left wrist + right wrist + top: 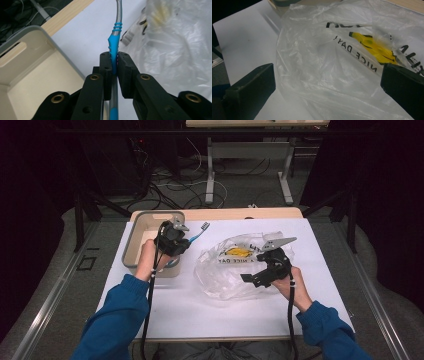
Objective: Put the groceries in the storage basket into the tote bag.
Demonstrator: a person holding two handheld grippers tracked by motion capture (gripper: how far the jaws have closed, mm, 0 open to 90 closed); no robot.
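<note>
**Blue toothbrush pinched, bag not yet taken**

Blue rubber and grey plastic: that is the toothbrush (pixel 114 50) I have in my left hand-held gripper (pixel 172 240), its jaws pressed together on the ribbed blue grip. The handle is slim and gently curved, and in the high view its bristled head sticks out to the right, above the desk (pixel 180 305), just beside the bin (pixel 131 245). The bin is a smooth cream tub with rounded corners and a slot handle in its wall.

My right hand-held gripper (pixel 267 265) stands spread wide at the near edge of the bag (pixel 317 75), touching nothing that I can see. The bag is thin, clear, crinkled film lying slack on the white sheet, printed with black letters and a yellow face.

As I judge it, the brush is picked up and in hand; the bag is neither gripped nor opened. Left to do, I think: catch the film, hold its mouth open, and slip the brush in.
</note>
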